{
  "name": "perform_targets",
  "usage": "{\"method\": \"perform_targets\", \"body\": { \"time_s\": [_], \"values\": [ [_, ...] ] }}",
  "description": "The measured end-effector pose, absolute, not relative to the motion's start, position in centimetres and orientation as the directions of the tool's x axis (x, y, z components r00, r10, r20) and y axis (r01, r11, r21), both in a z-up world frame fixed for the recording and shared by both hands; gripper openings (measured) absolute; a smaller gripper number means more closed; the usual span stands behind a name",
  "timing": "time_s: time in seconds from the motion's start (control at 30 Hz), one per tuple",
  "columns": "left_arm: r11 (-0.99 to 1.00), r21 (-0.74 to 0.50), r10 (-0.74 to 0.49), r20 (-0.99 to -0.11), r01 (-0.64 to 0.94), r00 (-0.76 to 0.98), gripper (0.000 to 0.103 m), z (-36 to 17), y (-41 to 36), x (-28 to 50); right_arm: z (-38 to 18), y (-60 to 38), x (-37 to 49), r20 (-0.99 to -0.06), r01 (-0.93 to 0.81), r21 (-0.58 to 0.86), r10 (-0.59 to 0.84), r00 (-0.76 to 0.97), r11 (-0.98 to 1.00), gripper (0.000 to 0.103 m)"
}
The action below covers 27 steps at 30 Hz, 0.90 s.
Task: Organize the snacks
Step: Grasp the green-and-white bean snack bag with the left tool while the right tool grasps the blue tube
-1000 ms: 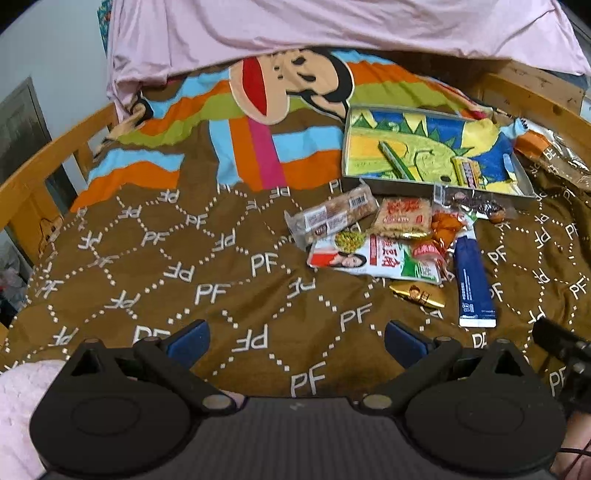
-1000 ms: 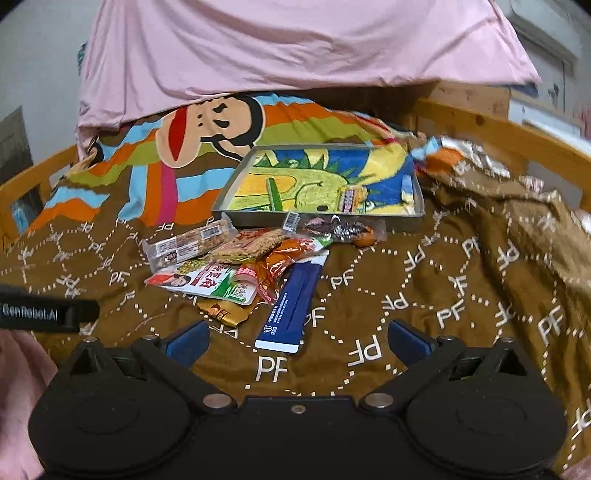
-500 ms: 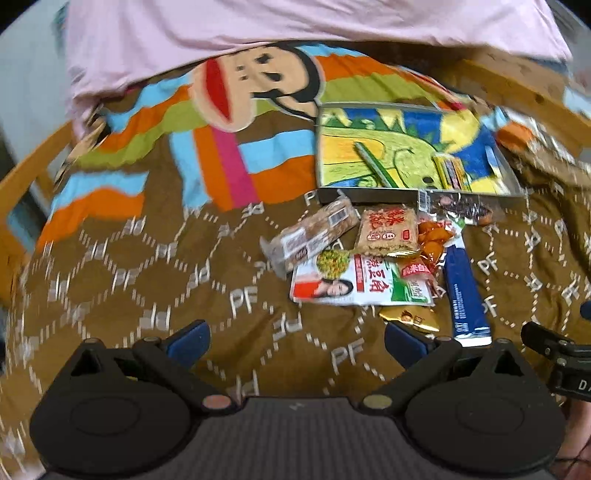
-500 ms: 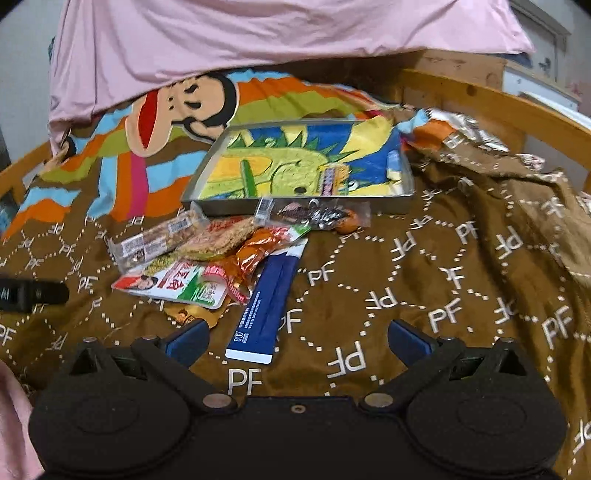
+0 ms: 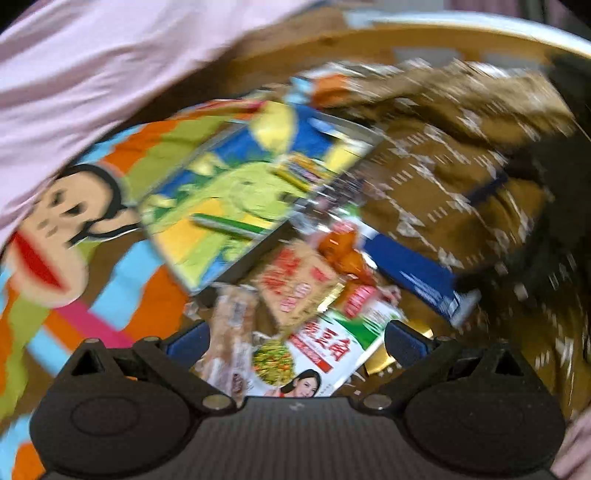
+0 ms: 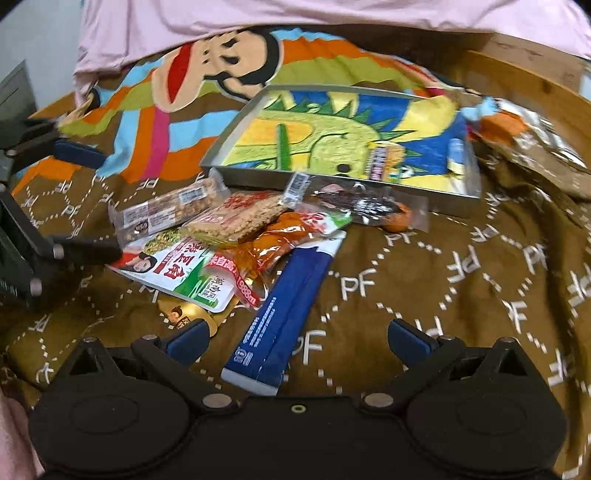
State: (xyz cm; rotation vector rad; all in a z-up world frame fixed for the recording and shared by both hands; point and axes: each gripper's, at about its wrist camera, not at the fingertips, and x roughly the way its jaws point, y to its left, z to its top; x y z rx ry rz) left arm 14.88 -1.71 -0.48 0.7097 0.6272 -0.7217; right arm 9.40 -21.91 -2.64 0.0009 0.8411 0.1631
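Left tool [image 5: 295, 338] and right tool [image 6: 297, 338], both open and empty; snack pile [image 6: 236, 240] motion-blurred in the left view, gold packet [image 6: 181, 314] mostly hidden beneath.

I am working in a bedroom at home: I am leaning over a bed with a wooden frame [image 6: 524, 79], a brown cartoon-monkey blanket [image 6: 461, 266] and a pink sheet [image 6: 155, 26].

Brown "PF" blanket [image 6: 461, 277], navy pkt [image 6: 284, 314]
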Motion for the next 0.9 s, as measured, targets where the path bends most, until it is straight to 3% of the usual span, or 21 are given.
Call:
{"method": "perform_targets", "body": {
  "time_s": [0.27,0.43,0.9],
  "values": [
    [0.396,0.292,-0.361,-0.822,0.871,0.44,0.103,-4.7,-2.4,19.7,-5.0,-22.6,13.6,-0.773,-0.124,0.141,0.188,0.606,0.982,0.101],
    [0.266,0.248,-0.348,-0.877,0.932,0.333,0.103,-5.9,-2.2,21.7,-5.9,-21.4,14.9,-0.786,-0.133,0.08,0.145,0.601,0.988,0.086],
    [0.14,0.036,-0.272,-0.96,0.99,0.073,0.103,-8.7,-4.2,26.1,-6.7,-20.3,15.6,-0.803,-0.132,0.026,0.099,0.588,0.991,0.079]
  ]
}}
